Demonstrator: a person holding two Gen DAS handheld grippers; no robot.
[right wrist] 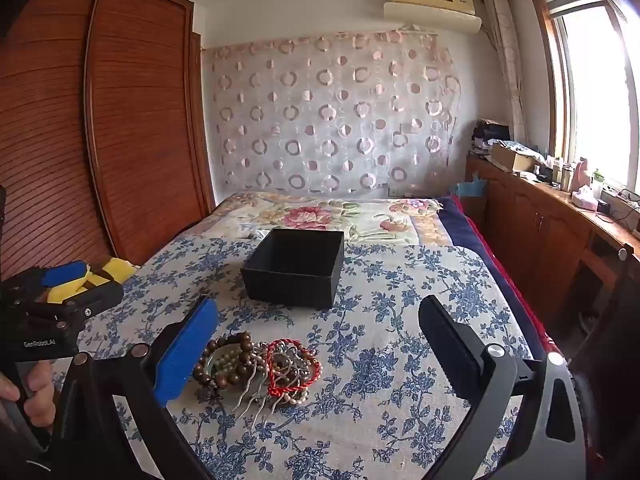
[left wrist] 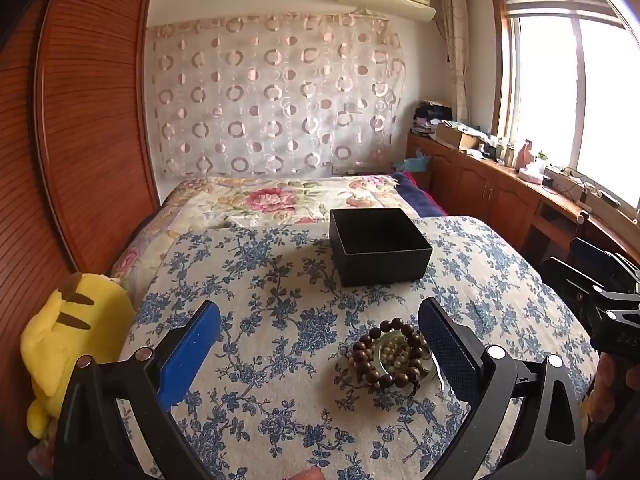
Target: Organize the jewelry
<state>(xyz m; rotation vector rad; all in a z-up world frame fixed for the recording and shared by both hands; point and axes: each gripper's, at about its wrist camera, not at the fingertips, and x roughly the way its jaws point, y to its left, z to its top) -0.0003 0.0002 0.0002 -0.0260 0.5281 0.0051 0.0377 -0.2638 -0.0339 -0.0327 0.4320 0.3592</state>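
A heap of jewelry lies on the blue-flowered cloth (left wrist: 280, 320). In it are a brown wooden bead bracelet (left wrist: 390, 354), a pale bangle with pearls (right wrist: 224, 362), a red cord heart (right wrist: 294, 368) and silver chains (right wrist: 256, 396). An open, empty black box (left wrist: 378, 246) (right wrist: 296, 266) stands behind the heap. My left gripper (left wrist: 320, 316) is open, and the heap lies just inside its right finger. My right gripper (right wrist: 318, 312) is open too, with the heap near its left blue pad (right wrist: 188, 352). Nothing is held.
A yellow plush toy (left wrist: 76, 332) lies at the cloth's left edge beside a wooden wardrobe (left wrist: 92, 120). A flowered bedspread (right wrist: 340, 216) stretches behind the box. Cluttered wooden cabinets (right wrist: 560, 216) run along the right under a bright window. A hand (right wrist: 34, 392) holds the left gripper.
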